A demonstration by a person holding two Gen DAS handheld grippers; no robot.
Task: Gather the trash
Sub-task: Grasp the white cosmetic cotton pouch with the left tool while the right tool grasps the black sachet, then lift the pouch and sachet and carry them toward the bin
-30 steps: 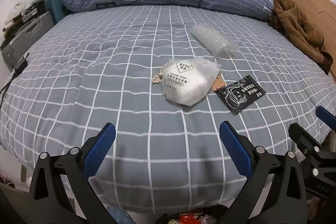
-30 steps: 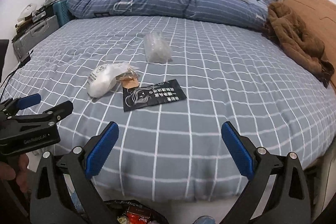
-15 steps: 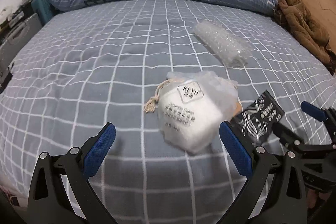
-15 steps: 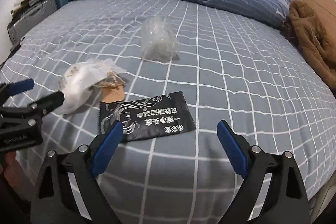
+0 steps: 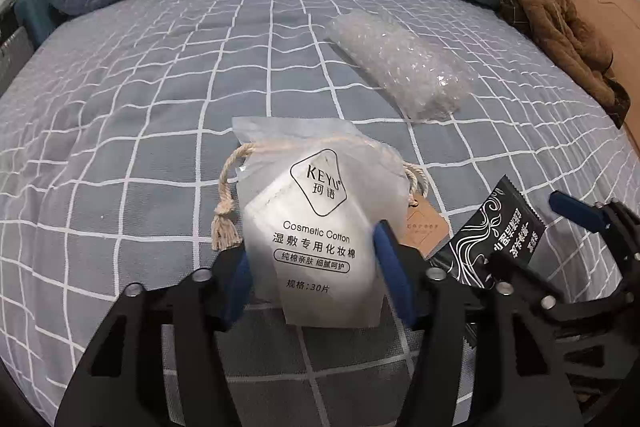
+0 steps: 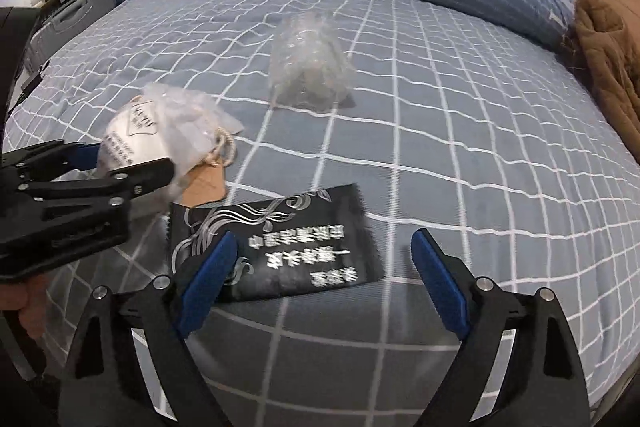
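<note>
One cotton-pad pouch [image 5: 316, 227], one black sachet [image 6: 276, 247], one bubble-wrap roll [image 5: 404, 67], two grippers

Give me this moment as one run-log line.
left gripper: closing around cotton-pad bag | right gripper: open over black sachet | bubble wrap: untouched

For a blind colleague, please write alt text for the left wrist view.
The left gripper has just been closing around a white cosmetic cotton pouch on a grey checked bed. A black sachet lies to its right, a bubble wrap roll behind.
</note>
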